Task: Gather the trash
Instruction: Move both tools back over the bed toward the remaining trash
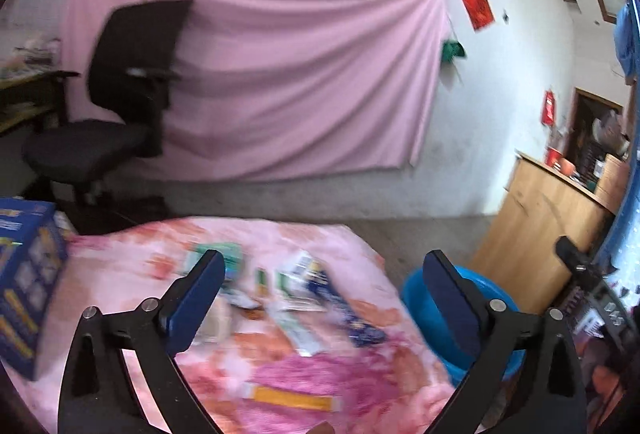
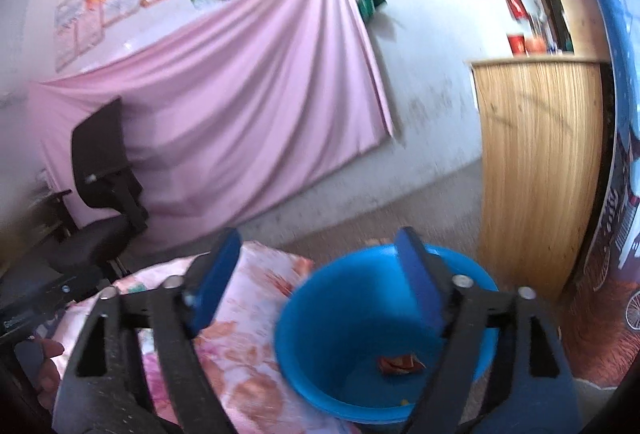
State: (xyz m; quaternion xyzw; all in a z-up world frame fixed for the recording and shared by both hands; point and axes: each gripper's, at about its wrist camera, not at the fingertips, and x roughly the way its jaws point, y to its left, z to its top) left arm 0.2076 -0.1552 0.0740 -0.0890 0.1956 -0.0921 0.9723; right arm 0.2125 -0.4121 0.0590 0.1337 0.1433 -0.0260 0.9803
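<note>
**Over the blue bin, both tongs empty**

Above the blue bin (image 2: pixel 384 346), the right tongs (image 2: pixel 320 274) gape empty; a red wrapper (image 2: pixel 400 364) lies inside. Left tongs (image 1: pixel 324 290), spread wide, face wrappers (image 1: pixel 304 294) strewn left of the bin on the floral-sheeted bed (image 1: pixel 320 374), nearer that hand.

Low surface covered by pink floral cloth (image 1: pixel 304 362). Scattered across it: wrappers and cartons (image 1: pixel 304 286), blurred; orange-yellow packet (image 1: pixel 290 396) near the front edge; blue box (image 1: pixel 24 294) at left. Blue bin (image 2: pixel 320 338) just beside the right edge.
</note>
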